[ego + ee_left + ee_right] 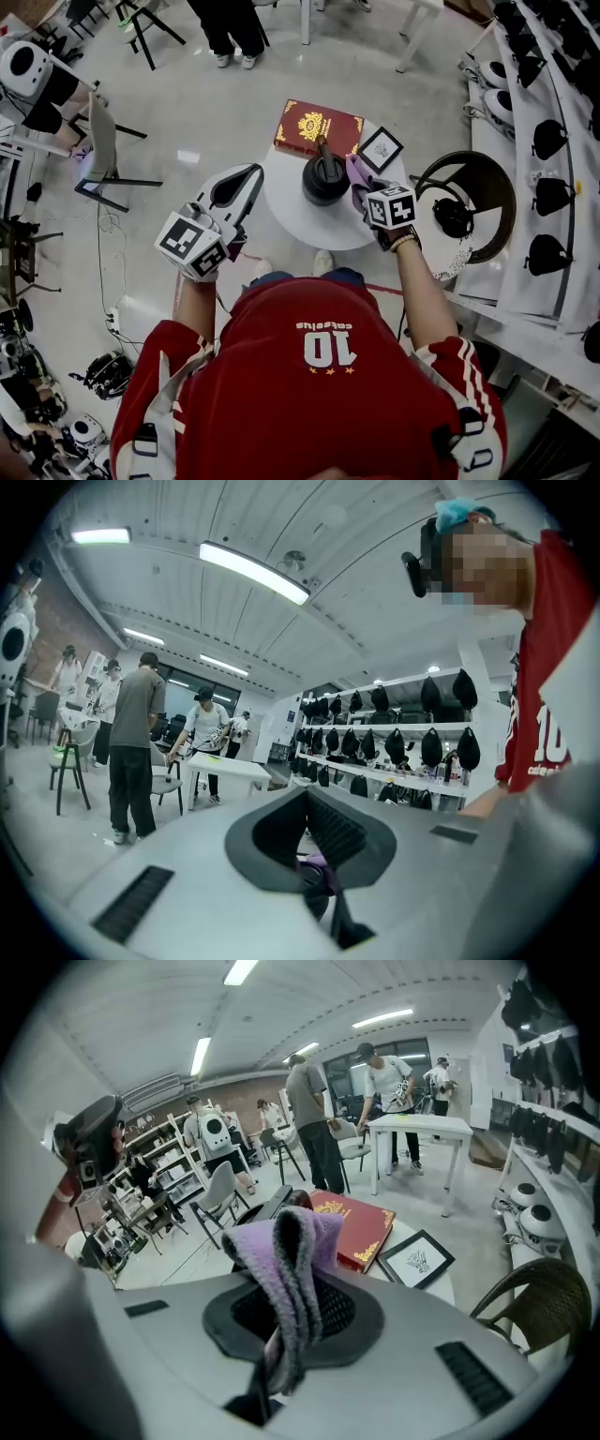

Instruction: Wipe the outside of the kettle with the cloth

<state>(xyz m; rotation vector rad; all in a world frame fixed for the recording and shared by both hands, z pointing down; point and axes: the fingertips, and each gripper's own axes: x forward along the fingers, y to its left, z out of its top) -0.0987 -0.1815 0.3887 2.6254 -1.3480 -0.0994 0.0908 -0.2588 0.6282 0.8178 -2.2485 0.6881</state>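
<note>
Kettle (325,178) stood upright on the round table (286,214), handle pointing toward the red book (317,127). Right gripper (364,192) pinched the purple cloth (291,1251) just beside it. Left gripper (246,180) hung off to the side, jaws pressed together on nothing.

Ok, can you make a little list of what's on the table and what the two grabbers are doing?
table: round, white
kettle: black, upright on the table
cloth: purple, beside the kettle
right gripper: shut on the cloth
left gripper: jaws together, empty, left of the table
book: red, behind the kettle
framed picture: beside the book
</note>
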